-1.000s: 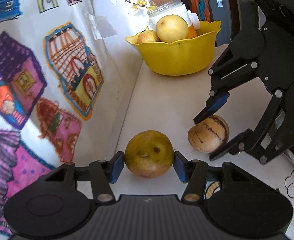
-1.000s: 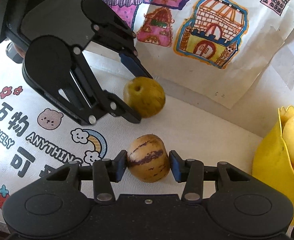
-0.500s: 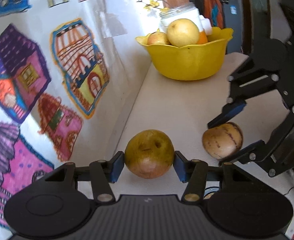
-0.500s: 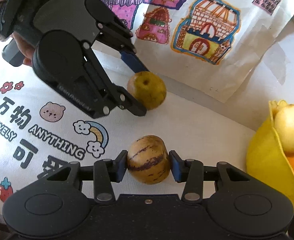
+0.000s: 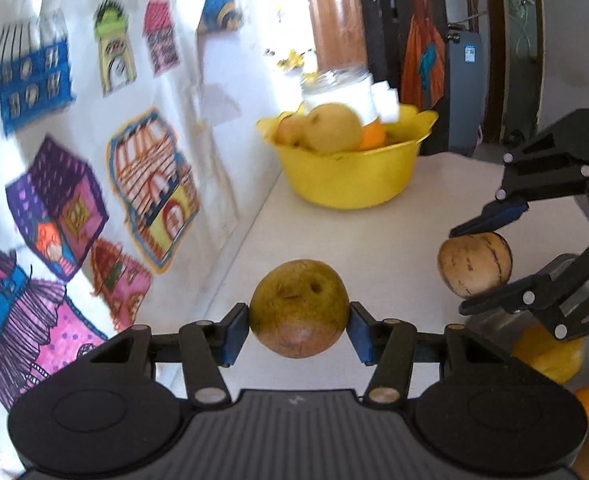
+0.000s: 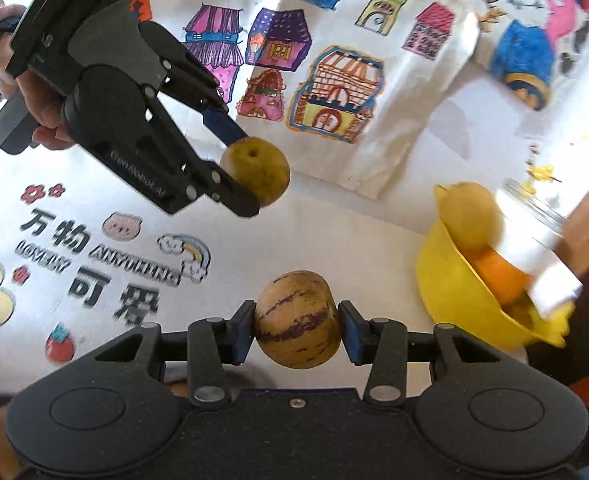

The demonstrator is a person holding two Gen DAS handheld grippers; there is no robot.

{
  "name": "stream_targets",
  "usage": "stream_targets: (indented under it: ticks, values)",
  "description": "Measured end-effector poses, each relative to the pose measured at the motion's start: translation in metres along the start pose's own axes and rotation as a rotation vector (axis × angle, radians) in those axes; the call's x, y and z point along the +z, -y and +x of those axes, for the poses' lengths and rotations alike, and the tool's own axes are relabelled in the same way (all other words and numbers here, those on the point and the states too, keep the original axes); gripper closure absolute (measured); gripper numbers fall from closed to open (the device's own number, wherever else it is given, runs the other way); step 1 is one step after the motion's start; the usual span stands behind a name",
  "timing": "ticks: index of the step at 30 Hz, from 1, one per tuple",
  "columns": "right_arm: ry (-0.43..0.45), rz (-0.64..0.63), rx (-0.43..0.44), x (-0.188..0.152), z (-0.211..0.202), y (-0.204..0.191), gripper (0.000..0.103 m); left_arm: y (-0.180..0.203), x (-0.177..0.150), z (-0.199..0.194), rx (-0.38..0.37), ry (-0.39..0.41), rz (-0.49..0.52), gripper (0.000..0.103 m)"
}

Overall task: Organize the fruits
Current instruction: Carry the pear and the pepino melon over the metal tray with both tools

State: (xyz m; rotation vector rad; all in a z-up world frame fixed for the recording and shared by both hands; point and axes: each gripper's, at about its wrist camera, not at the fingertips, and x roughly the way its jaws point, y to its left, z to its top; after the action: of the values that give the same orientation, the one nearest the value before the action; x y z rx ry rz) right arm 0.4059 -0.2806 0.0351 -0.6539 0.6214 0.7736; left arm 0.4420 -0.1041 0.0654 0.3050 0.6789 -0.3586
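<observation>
In the left wrist view, the left gripper (image 5: 299, 322) has its jaws closed partway onto a greenish-brown pear (image 5: 299, 309), the blue pads pressing its two sides, and the fruit hangs clear above the white bench (image 5: 358, 232). To the right, the right gripper (image 5: 479, 266) clamps a tan striped fruit (image 5: 474, 264) between its own pads, also off the surface. Farther back on the bench stands a yellow bowl (image 5: 346, 172) with a pale pear and an orange inside, and a glass jar (image 5: 340, 88) just behind it. A cloth with coloured house drawings (image 5: 94, 184) covers the wall on the left.

In the right wrist view, the right gripper (image 6: 296, 320) holds the striped fruit (image 6: 296, 320), purple streaks running across its skin, with the jaws set narrowly against both sides. Up and to the left, a hand (image 6: 40, 112) grips the handle of the left gripper (image 6: 240, 172), whose jaws pinch the pear (image 6: 256, 170) above a printed mat (image 6: 106, 264) bearing cartoon figures and lettering. The yellow bowl (image 6: 450, 280) sits at the right, blurred, well apart from both held fruits.
</observation>
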Motion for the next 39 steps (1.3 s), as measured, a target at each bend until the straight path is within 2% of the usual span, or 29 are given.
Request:
stream_targets:
  ticks: [13, 24, 29, 34, 39]
  values:
    - [-0.006, 0.044, -0.084, -0.06, -0.094, -0.027, 0.057, 0.073, 0.015, -0.036, -0.096, 0.05, -0.05, 0.046]
    - [-0.023, 0.187, -0.209, -0.106, -0.127, -0.045, 0.057, 0.132, 0.016, -0.039, -0.176, 0.052, -0.062, 0.046]
    - [-0.033, 0.344, -0.186, -0.125, -0.129, -0.045, 0.057, 0.146, 0.016, -0.03, -0.217, 0.02, -0.108, 0.046]
    - [-0.017, 0.4, -0.146, -0.136, -0.128, -0.056, 0.057, 0.156, 0.015, -0.019, -0.246, -0.016, -0.115, 0.046]
    - [-0.053, 0.463, -0.133, -0.141, -0.122, -0.065, 0.057, 0.162, 0.011, -0.003, -0.268, -0.065, -0.135, 0.046]
